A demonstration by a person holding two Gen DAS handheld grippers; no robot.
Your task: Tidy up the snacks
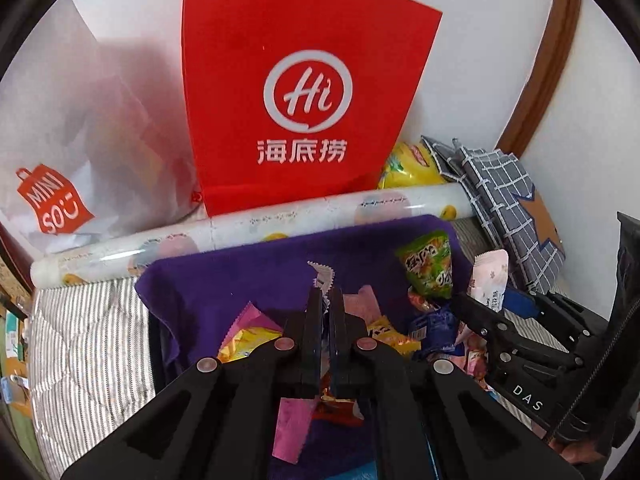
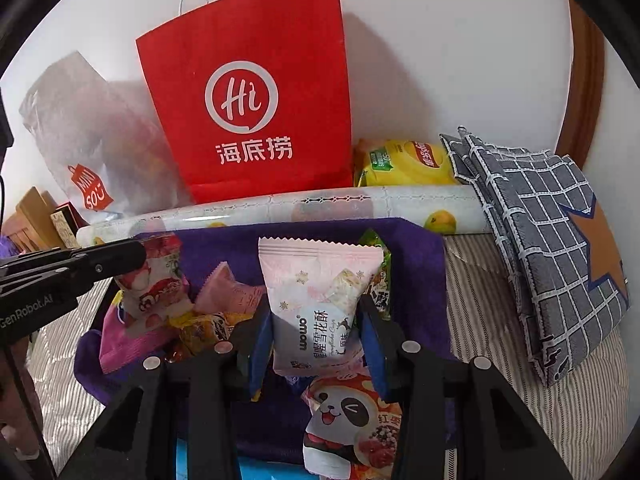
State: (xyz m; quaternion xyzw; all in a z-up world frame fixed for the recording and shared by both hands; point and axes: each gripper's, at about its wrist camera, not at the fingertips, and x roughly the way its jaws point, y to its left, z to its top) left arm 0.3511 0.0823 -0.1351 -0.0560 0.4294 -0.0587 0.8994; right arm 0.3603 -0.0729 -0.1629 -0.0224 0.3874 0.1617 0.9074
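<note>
Left wrist view: my left gripper [image 1: 326, 300] hangs over the purple cloth-lined bin [image 1: 224, 280], jaws pinched nearly together on a thin wrapper; a white serrated wrapper edge [image 1: 320, 274] sticks up past the tips and a pink wrapper [image 1: 292, 428] trails below, but I can't tell if they're 1 item. Loose snacks lie in the bin: a green snack packet [image 1: 430, 268], a yellow candy wrapper [image 1: 248, 340], a blue wrapper [image 1: 434, 326]. My right gripper [image 1: 490, 296] enters from the right, carrying the pink-white pastry pack [image 1: 490, 276]. A red Haidilao paper bag [image 1: 304, 96] and a Miniso plastic bag [image 1: 60, 196] stand behind a roll of printed film [image 1: 248, 226].

Right wrist view: the right gripper [image 2: 316, 340] stands at a narrow-to-medium gap, pads pressing both sides of the Omom snowflake-crisp pack [image 2: 316, 304], held upright above the bin's purple cloth [image 2: 416, 264]. A panda-print snack pack [image 2: 352, 420] lies just below; a strawberry-print pack [image 2: 154, 288] sits near the left gripper's finger [image 2: 116, 258].

My read: the pack is light, puffy w/ air, slick film, and the crisp inside is likely brittle. Best hold is mid-body, gently; a hard squeeze could crush it.

Hard to see: the bin's floor, its front wall and anything under the jaws. Yellow chip bag [image 2: 404, 162] is half hidden.
</note>
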